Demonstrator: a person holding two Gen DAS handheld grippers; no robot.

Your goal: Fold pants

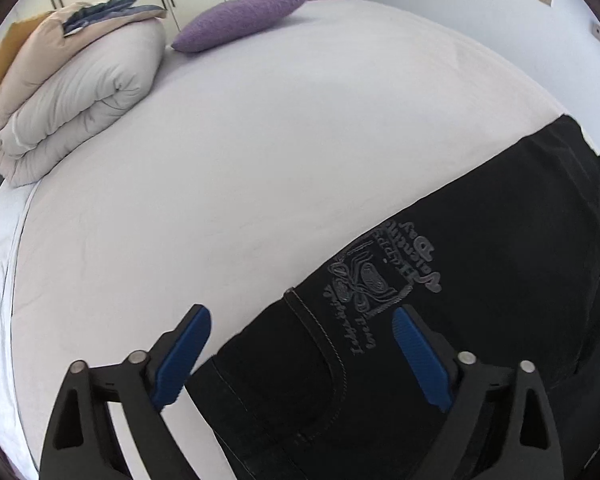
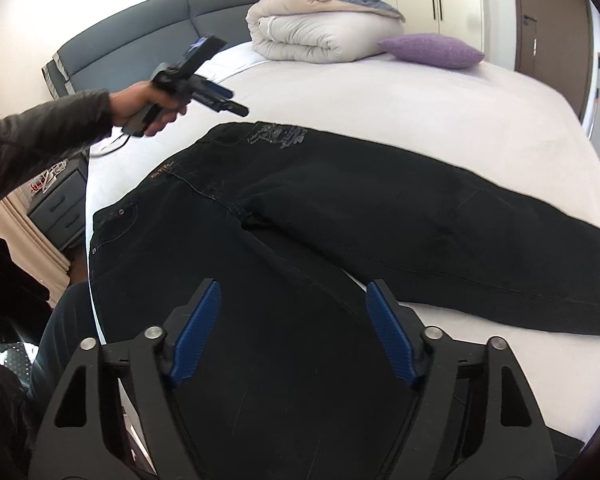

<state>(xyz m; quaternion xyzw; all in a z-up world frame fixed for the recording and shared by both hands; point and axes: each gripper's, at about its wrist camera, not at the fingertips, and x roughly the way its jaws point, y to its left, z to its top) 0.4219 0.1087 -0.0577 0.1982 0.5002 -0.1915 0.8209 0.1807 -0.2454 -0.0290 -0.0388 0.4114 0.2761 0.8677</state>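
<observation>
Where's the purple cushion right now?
The purple cushion lies at the far end of the bed, upper right in the right wrist view, just right of the rolled duvet, well beyond the black pants.

Black pants point(image 2: 340, 216) lie unfolded and flat on the white bed point(image 2: 420, 112), legs spread apart in a V, grey embroidered print point(image 1: 380, 280) near the waistband.
</observation>
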